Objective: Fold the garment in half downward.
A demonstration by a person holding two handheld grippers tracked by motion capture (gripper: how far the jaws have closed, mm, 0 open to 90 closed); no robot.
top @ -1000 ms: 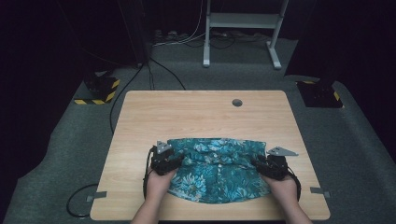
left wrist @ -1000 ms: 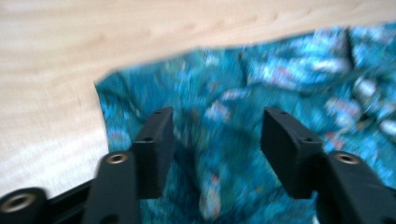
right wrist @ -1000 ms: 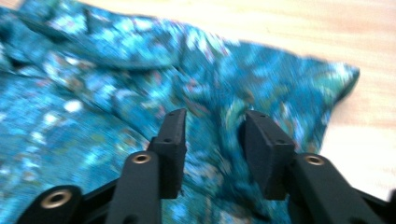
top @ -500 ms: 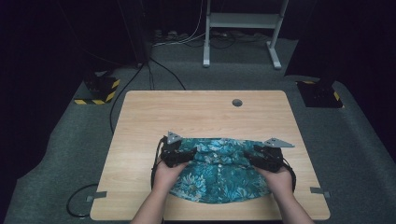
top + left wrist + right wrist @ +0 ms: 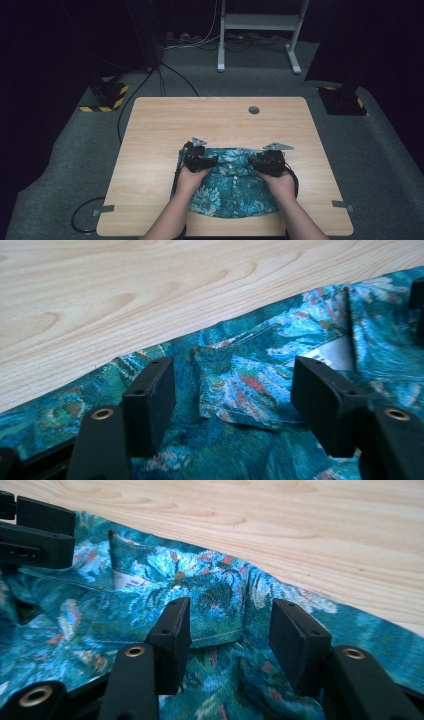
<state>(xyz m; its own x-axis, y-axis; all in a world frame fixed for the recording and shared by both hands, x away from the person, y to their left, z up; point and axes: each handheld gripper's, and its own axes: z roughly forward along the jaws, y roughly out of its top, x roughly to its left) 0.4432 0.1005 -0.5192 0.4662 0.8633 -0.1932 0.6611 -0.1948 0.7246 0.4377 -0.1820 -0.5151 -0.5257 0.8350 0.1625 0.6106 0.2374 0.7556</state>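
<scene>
Since a second ago, both hand-held grippers moved inward over the shirt.

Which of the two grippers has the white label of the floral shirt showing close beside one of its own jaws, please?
The left gripper: the white label lies just past its right-hand jaw. From the right gripper, the label sits farther off, beyond the folded shirt.

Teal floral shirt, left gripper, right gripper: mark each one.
teal floral shirt (image 5: 230, 192), high view, front panel near the person.
left gripper (image 5: 232, 390), left gripper view, midway between its jaws.
right gripper (image 5: 231, 632), right gripper view, midway between its jaws.
</scene>
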